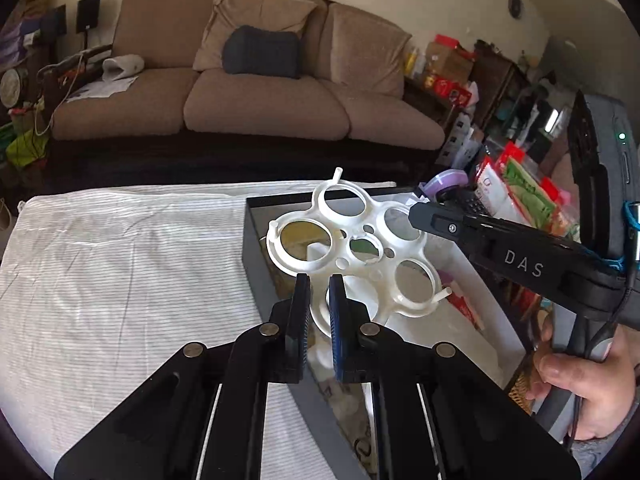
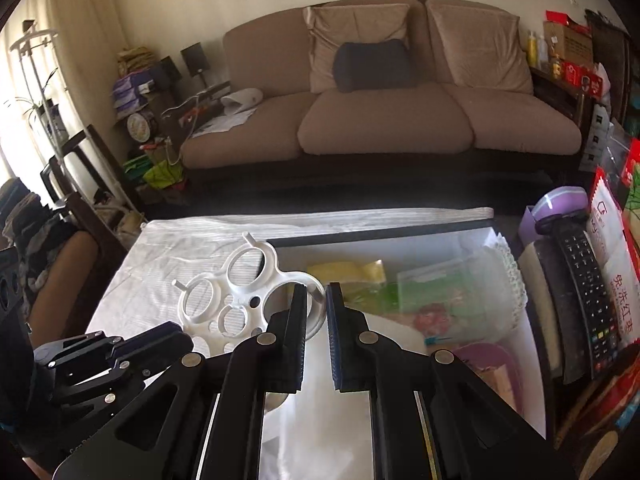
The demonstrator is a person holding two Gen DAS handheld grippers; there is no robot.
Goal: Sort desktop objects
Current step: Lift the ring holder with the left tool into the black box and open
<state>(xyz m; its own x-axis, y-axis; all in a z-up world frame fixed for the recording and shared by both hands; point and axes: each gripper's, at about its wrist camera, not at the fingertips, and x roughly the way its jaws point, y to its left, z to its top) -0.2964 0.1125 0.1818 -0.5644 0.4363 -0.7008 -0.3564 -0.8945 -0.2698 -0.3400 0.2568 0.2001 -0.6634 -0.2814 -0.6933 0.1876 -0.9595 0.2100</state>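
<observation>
The left tongs [image 1: 319,280] grip a white ringed plastic rack [image 1: 356,240], holding it above the near-left corner of a black-rimmed box [image 1: 250,248] on the cloth-covered worktop [image 1: 120,260]. The right tongs [image 2: 317,290] hover over the box, nearly closed and gripping nothing.

A table draped in a white striped cloth [image 1: 120,264] bears a dark-walled box [image 1: 250,248] on its right side.

Open striped cloth [image 1: 120,264] left of the black-rimmed box [image 1: 250,240]; crowded packets [image 1: 524,196] and remote [image 2: 588,296] right
</observation>
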